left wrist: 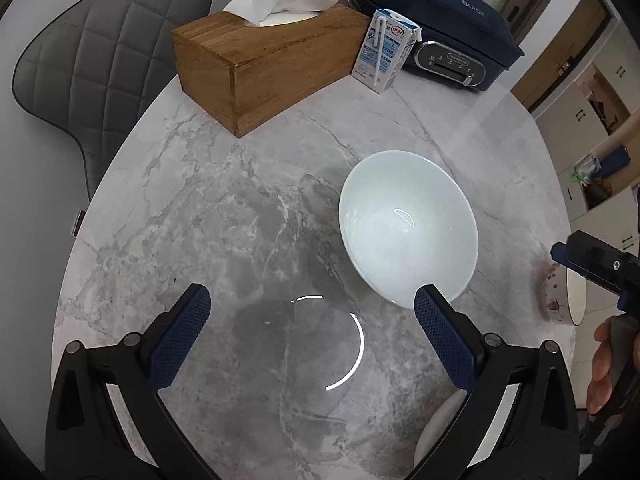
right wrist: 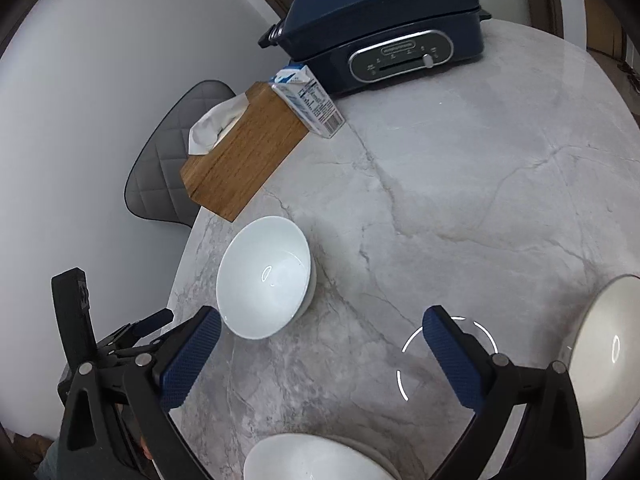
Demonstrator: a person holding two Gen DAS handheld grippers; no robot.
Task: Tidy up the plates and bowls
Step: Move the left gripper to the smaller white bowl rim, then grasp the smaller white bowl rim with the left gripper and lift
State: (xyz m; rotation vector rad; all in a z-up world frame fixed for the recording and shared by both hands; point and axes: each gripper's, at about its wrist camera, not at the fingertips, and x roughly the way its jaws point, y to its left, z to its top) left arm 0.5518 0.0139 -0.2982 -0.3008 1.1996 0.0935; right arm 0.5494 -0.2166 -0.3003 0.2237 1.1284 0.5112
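Your left gripper [left wrist: 312, 332] hangs over bare marble with its fingers spread wide and nothing between them; your right gripper [right wrist: 322, 354] is likewise splayed and empty above the table [right wrist: 460, 184]. The white bowl [left wrist: 408, 228] sits upright on the stone, just beyond and to the right of your left gripper's right pad, and appears to rest inside a second bowl or on a shallow dish, though you cannot be sure which from here. Near you, at the bottom of the right wrist view, another white bowl [right wrist: 316, 460] is partly cut off, and a cream plate or shallow bowl [right wrist: 608, 356] lies at the far right edge. Expect the glazed ceramic to be rigid, fairly heavy for its size, slick and quick to chip. Judging by its shape, the rim is your only hold: put one pad inside the wall and one outside, close firmly, and lift straight so the bowl does not swing. Keep clear of the wooden tissue box [left wrist: 264, 68] and the milk carton [left wrist: 384, 50] standing at the far side.
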